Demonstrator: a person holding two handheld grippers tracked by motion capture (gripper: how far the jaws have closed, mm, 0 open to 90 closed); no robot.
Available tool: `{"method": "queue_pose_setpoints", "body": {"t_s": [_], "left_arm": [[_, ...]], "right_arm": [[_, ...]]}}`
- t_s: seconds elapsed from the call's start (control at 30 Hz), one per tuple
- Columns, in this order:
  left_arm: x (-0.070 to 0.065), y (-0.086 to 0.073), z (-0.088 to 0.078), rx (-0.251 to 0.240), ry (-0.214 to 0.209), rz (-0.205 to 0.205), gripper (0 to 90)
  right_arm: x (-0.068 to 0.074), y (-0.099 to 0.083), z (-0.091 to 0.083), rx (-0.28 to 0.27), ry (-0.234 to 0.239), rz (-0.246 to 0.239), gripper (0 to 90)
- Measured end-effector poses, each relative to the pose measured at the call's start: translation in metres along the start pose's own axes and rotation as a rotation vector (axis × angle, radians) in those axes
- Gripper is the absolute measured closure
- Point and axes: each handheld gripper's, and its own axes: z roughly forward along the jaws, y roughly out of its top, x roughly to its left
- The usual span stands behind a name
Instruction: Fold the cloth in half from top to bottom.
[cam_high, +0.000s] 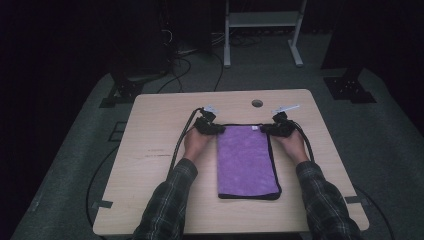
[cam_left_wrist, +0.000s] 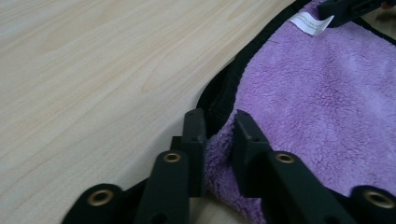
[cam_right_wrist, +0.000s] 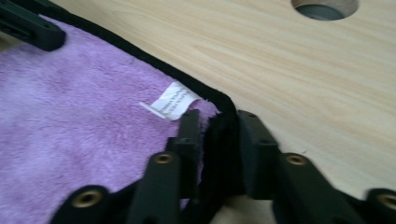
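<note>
Left gripper (cam_left_wrist: 219, 123): jaws nearly together, clamped on the far left corner of the towel (cam_high: 246, 160), fabric bunched between them.
Right gripper (cam_right_wrist: 218, 128): jaws nearly together, clamped on the far right corner, the black hem pinched between them.
Hidden: in the high view both gripped corners sit under the grippers and hands; the print on the label (cam_right_wrist: 171, 104) is too blurred to read.
Towel: purple and fluffy with a black hem, folded into a long strip lying flat on the table (cam_high: 150, 150), stretching from between the two grippers back toward the person.
</note>
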Motion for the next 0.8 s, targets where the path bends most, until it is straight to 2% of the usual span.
{"method": "queue_pose_setpoints", "body": {"t_s": [0.13,0.2,0.37,0.6,0.73,0.8], "left_arm": [[-0.002,0.001,-0.002,-0.003,0.010,0.000,80.0],[-0.002,0.003,-0.005,-0.015,0.008,0.003,80.1],[-0.005,0.010,-0.020,-0.069,-0.009,0.014,80.0],[-0.017,0.012,-0.042,-0.122,-0.058,0.046,80.0],[-0.022,0.009,-0.054,-0.141,-0.094,0.069,80.0],[-0.027,0.006,-0.059,-0.149,-0.105,0.083,79.9]], "right_arm": [[0.002,0.001,0.000,0.011,0.009,0.005,78.9],[0.003,0.002,-0.002,0.015,0.003,-0.007,79.6],[0.004,0.007,-0.013,-0.021,0.015,-0.017,80.0],[0.006,0.008,-0.035,-0.074,0.078,-0.013,80.0],[0.013,0.005,-0.049,-0.109,0.106,-0.038,80.1],[0.016,0.002,-0.055,-0.110,0.122,-0.049,80.0]]}}
